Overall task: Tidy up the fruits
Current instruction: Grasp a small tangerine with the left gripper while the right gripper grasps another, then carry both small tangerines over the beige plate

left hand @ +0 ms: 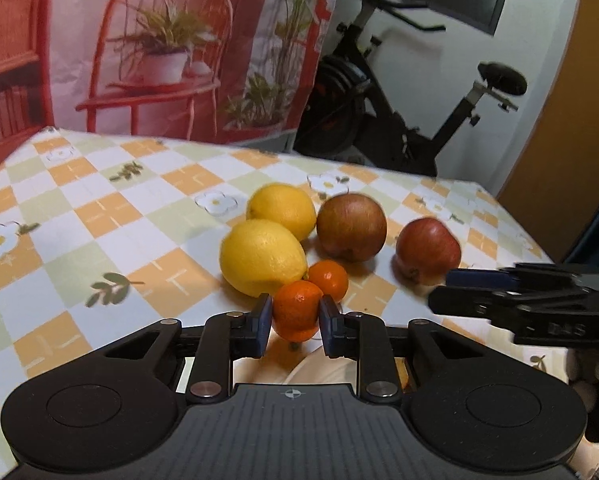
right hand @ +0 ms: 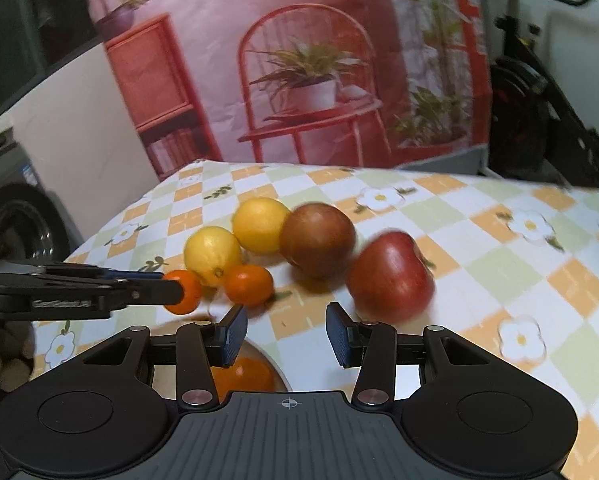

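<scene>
Left wrist view: left hand-held gripper (left hand: 295, 316) clamped on smooth round mandarin (left hand: 297, 310) low over checked desk (left hand: 99, 216) beside lemons, lift straight, gently, avoid nudging neighbours; right wrist view: right hand-held gripper (right hand: 285, 334) open, empty, near glossy red apple (right hand: 389, 274).

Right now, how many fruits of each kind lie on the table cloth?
Lemons: 2
Apples: 2
Small oranges: 2, one between the left gripper pads, one behind it
Total: 6
</scene>
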Available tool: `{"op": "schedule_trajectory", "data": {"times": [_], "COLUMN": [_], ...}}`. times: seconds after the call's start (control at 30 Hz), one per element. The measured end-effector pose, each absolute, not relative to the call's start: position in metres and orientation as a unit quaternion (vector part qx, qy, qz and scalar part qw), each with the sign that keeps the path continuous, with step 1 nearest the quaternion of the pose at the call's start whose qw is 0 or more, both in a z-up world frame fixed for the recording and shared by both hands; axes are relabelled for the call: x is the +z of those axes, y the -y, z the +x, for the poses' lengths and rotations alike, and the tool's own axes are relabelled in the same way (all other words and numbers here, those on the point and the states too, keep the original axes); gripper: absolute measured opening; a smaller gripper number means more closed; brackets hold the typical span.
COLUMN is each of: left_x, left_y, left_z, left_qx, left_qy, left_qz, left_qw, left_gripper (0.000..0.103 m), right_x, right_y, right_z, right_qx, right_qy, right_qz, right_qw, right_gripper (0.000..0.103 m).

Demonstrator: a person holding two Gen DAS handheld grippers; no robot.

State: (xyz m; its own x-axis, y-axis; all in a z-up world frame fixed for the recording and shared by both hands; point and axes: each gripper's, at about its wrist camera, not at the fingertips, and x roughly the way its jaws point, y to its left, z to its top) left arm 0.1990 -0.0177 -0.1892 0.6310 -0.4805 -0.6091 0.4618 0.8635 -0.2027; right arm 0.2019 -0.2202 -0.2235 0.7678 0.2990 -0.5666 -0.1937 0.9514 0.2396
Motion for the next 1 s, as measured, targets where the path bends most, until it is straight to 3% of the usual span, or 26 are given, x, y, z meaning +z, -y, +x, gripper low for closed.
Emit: {"op": "schedule_trajectory", "data": {"times": [0.47,0.83,1.0], "left_x": [-0.167,-0.176,-0.176], "left_y": [-0.04,-0.051,-0.051], "left_z": [0.166,0.16,0.158], "left_qx": [-0.209,-0.206,-0.213], "left_qy": [-0.313,-0.313,-0.314], "left_qz": [-0.071,-0.086,-0.087], "left_qw": [0.924,0.923,0.921], "left_gripper": [0.027,0.027,0.027], "right_x": [-0.226,-0.241,-0.247], "right_y": [0.152,0.14,0.142], "right_z": [0.27,0.29,0.295], "right_qx": [0.193,0.189,0.19], "right_qy": [-0.35,-0.378,-0.4], "right_qz": [-0.06,-0.077,-0.074], "right_qw": [0.915,0.903,0.894], "right_gripper": [0.042,0.044,0.037]}}
